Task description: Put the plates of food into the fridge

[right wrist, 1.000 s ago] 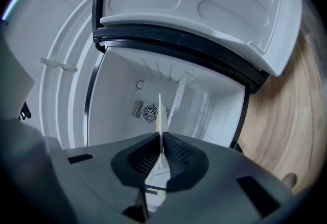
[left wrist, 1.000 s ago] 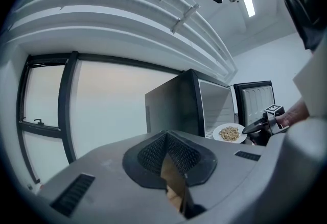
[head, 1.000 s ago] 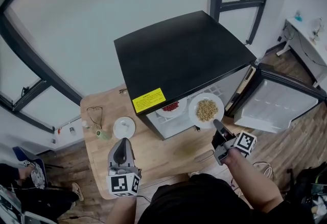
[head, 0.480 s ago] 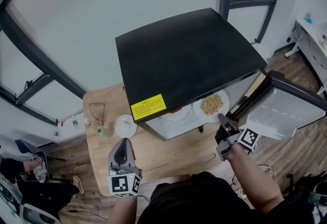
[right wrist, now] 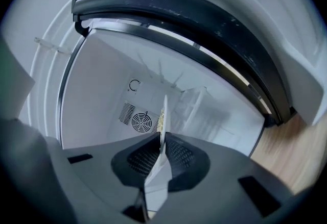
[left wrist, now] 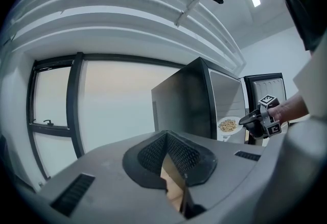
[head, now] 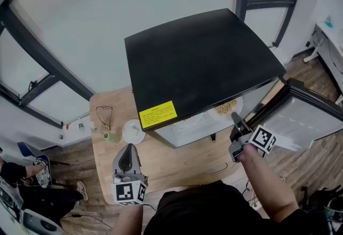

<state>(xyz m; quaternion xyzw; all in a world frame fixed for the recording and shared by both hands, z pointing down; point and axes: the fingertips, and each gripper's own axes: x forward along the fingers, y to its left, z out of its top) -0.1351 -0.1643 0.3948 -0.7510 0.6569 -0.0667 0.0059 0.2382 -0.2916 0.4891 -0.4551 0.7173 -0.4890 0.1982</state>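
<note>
A person stands at a low wooden worktop [head: 182, 161] in front of a small black-topped fridge [head: 198, 62]. The fridge door [head: 313, 121] hangs open to the right.

The right gripper [head: 235, 117] is clamped on the rim of a white plate of pale, grain-like food [head: 227, 106]. It holds the plate roughly level at the fridge's open front, with most of the plate under the overhang of the fridge top. In the right gripper view the plate runs edge-on between the closed jaws. Behind it are the white fridge interior and a round vent grille [right wrist: 141, 122].

The left gripper [head: 128, 149] hovers over the near left part of the worktop, pointing towards the fridge. Its jaws are closed together with nothing between them.

On the left side of the worktop lie a small white dish [head: 133, 131], a pair of glasses [head: 104, 116] and a small green object [head: 110, 137]. A yellow label [head: 158, 113] sits at the front edge of the fridge top.
</note>
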